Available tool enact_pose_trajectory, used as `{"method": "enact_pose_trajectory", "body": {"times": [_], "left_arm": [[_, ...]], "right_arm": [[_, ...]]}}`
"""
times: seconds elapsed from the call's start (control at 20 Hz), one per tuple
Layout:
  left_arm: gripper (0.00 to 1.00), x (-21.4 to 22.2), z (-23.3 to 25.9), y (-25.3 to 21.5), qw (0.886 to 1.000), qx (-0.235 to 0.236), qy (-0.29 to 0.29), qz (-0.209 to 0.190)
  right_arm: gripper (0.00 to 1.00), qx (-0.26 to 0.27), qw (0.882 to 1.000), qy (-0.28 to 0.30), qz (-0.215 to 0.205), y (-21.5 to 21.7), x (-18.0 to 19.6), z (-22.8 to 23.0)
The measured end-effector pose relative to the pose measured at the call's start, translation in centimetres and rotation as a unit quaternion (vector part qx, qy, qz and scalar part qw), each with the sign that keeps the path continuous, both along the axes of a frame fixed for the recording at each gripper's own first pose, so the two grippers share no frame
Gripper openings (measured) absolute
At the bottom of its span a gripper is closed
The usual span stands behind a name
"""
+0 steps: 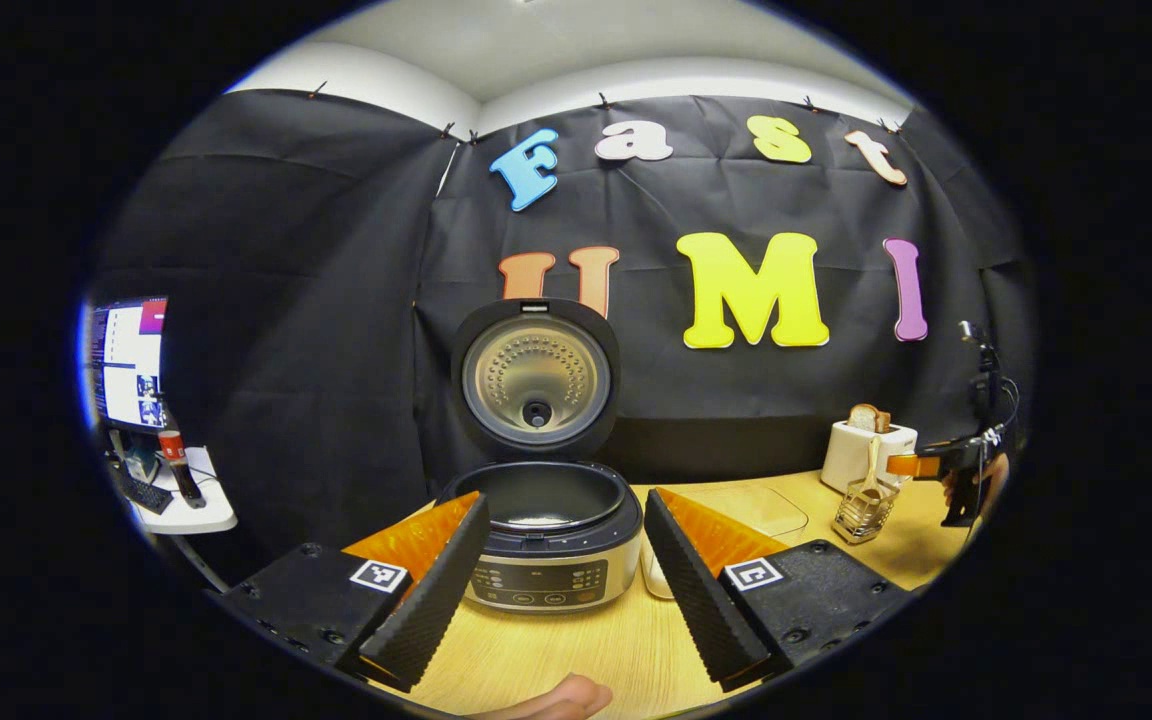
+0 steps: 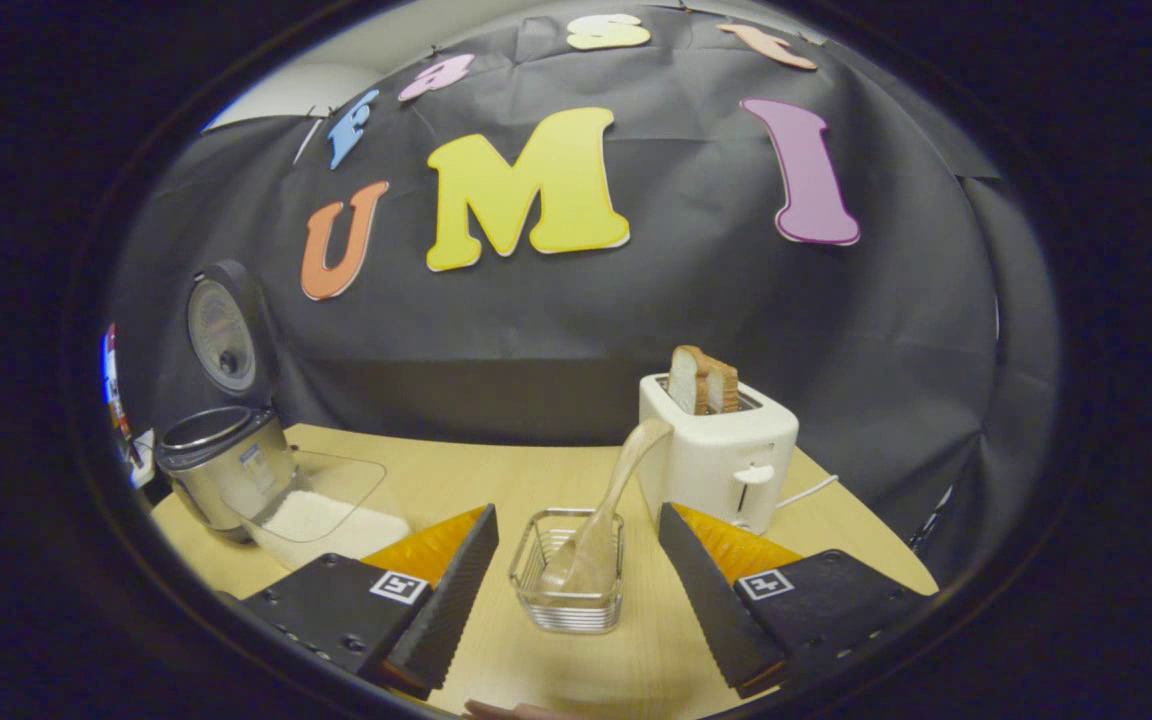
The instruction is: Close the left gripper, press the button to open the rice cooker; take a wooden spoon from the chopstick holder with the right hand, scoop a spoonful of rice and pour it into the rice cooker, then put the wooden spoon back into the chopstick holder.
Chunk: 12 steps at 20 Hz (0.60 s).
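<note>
Rice cooker stands lid-up, so the button step is done; right of it, the wooden spoon waits in the chopstick holder, both the left gripper and right gripper spread empty.

In the left gripper view, the left hand-held gripper is seen as two wedge-shaped fingers with ribbed inner faces, each fixed to a flat block bearing a small square coded marker and several sunken screws. The same build is shown on the right hand-held gripper in the right gripper view, with a square marker on each block and screws along the outer edges. A bare fingertip is glimpsed at the bottom edge of the left gripper view.
</note>
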State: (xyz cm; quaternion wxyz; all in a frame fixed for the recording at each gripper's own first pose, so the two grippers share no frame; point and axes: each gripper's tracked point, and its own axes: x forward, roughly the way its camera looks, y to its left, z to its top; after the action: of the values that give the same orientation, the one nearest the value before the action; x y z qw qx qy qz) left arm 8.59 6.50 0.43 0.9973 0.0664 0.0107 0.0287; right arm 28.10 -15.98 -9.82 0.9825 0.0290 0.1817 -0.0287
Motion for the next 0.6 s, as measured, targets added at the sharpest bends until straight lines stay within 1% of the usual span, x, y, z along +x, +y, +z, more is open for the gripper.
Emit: {"method": "enact_pose_trajectory", "body": {"times": [0.05, 0.2, 0.3, 0.35, 0.4, 0.5, 0.55, 0.6], "left_arm": [[0.99, -0.4, -0.2, 0.5, 1.0, 0.007, -0.005, 0.01], [0.99, -1.5, -0.7, 1.3, 0.999, 0.007, -0.021, 0.024], [0.99, -1.7, -1.3, 1.1, 1.0, 0.002, -0.026, 0.017], [0.99, -1.8, -1.4, 1.1, 1.0, 0.003, -0.027, 0.012], [0.99, -1.9, -1.8, 1.1, 1.0, 0.007, -0.026, 0.01], [0.99, -2.3, -2.1, 1.3, 1.0, 0.014, -0.027, 0.005], [0.99, -2.2, -2.2, 1.3, 1.0, 0.013, -0.027, 0.001], [0.99, -2.2, -2.2, 1.3, 1.0, 0.014, -0.027, -0.002]], "right_arm": [[0.96, 0.004, 1.0, 0.017, -0.006, -0.4, 1.3, -0.7], [0.96, 0.026, 0.999, 0.043, -0.007, -0.9, 4.8, -2.2], [0.96, 0.051, 0.997, 0.051, -0.011, -1.0, 7.0, -2.6], [0.92, 0.062, 0.996, 0.061, -0.015, -1.2, 7.7, -2.9], [0.96, 0.079, 0.995, 0.062, -0.016, -1.3, 8.4, -2.7], [0.96, 0.108, 0.992, 0.053, -0.023, -1.7, 9.8, -1.9], [0.95, 0.115, 0.991, 0.055, -0.036, -2.4, 10.4, -2.0], [0.92, 0.126, 0.989, 0.061, -0.042, -2.7, 11.0, -2.2]]}}
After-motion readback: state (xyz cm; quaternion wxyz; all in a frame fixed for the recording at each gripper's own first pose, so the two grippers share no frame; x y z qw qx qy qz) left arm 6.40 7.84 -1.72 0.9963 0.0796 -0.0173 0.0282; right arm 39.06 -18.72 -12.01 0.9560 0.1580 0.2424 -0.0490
